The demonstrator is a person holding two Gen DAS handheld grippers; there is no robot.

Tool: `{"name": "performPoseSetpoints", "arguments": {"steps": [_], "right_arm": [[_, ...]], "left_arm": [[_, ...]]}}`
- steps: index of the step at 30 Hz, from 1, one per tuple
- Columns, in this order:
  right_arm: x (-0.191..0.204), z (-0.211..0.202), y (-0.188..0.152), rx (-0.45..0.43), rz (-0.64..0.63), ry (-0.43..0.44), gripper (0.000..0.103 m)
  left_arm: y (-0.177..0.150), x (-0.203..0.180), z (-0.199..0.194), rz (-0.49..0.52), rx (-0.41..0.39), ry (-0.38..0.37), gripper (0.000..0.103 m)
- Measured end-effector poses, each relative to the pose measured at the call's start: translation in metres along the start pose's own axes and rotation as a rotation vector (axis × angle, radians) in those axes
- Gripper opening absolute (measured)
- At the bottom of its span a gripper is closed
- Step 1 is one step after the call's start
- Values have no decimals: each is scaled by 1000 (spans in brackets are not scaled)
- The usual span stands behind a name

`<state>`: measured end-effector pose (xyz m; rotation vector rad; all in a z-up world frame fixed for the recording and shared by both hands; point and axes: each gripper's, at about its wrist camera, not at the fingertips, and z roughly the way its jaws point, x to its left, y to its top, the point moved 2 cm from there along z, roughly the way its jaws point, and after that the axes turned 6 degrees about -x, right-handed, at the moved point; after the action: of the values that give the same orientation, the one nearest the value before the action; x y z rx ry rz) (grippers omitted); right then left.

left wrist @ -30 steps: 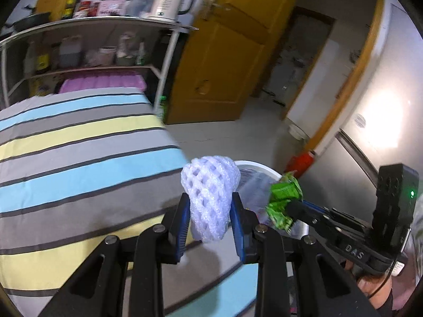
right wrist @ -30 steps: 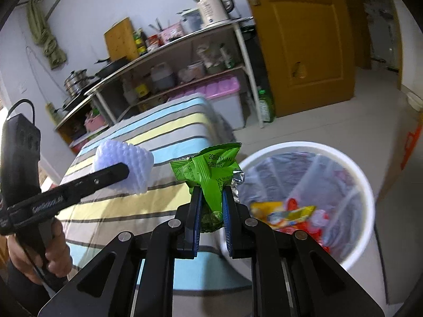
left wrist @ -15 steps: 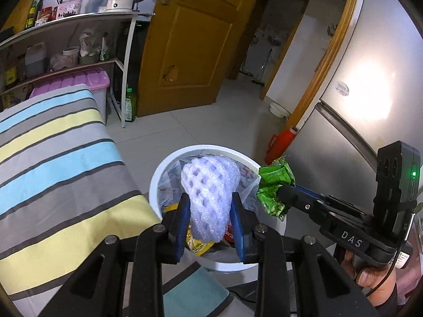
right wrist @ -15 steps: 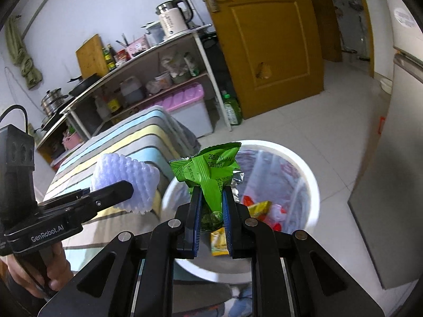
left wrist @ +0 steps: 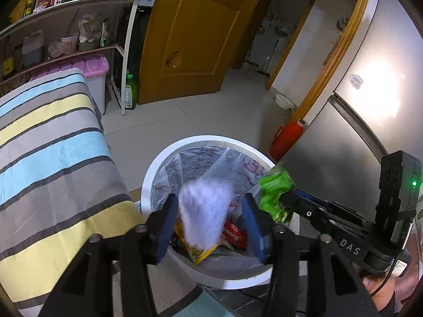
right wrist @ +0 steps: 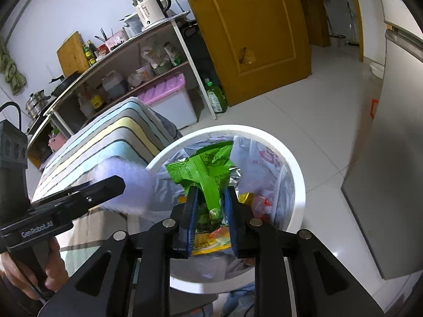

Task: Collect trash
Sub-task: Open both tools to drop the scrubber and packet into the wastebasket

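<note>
Left wrist view: the left gripper [left wrist: 210, 222], fingers spread wide, frames a blurred white foam net [left wrist: 205, 215] touching neither pad, above the lined trash bin [left wrist: 158, 163]. Right wrist view alone shows the right gripper [right wrist: 210, 208] parted slightly, the green wrapper [right wrist: 208, 169] loose between its fingers over the bin's rim [right wrist: 296, 163].

bin [left wrist: 158, 163] right of bed [left wrist: 53, 145] (touching?); shelf [left wrist: 79, 0] behind bed.
</note>
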<state>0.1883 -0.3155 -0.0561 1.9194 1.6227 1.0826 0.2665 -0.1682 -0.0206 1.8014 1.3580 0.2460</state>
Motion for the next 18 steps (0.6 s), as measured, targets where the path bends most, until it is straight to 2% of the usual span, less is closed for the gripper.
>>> {"name": "performPoseSetpoints", "arguments": {"steps": [4, 12, 18], "right_arm": [[-2, -1, 0, -10, 0, 0, 34], [1, -13, 4, -37, -14, -11, 35], [22, -40, 2, -80, -50, -5, 36]], "left_arm": [[0, 0, 0, -1, -2, -5, 56], [0, -1, -15, 2, -30, -5, 56], [-5, -4, -43, 11, -77, 6, 56]]}}
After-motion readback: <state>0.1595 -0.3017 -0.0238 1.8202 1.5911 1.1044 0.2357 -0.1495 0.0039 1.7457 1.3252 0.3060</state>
